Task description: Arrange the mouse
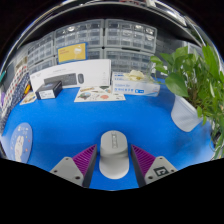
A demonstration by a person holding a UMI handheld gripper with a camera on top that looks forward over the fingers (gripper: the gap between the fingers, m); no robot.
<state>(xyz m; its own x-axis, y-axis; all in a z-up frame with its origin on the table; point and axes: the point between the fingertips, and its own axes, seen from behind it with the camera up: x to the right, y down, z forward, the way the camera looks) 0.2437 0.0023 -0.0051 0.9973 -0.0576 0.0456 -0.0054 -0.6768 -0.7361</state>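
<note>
the mouse [114, 152] is light grey and sits between the two fingers of the gripper [114, 165], its long side running away from the camera. the purple pads [85, 158] stand on either side of it and look very close to its flanks, but whether they press on it or leave a thin gap cannot be told. the mouse appears to rest on the blue table [60, 130], with its front end reaching just ahead of the fingertips. beyond it, well apart, a white box [70, 76] with a picture of a keyboard stands near the back of the table, and a small black box [50, 90] lies just in front of it. a flat printed sheet [99, 95] lies beside that, and a white and blue box [136, 85] rests further to the right. a leafy green plant [198, 75] rises at the right side, with a white pot [185, 113] under it. grey drawer cabinets [100, 40] line the wall behind everything.
</note>
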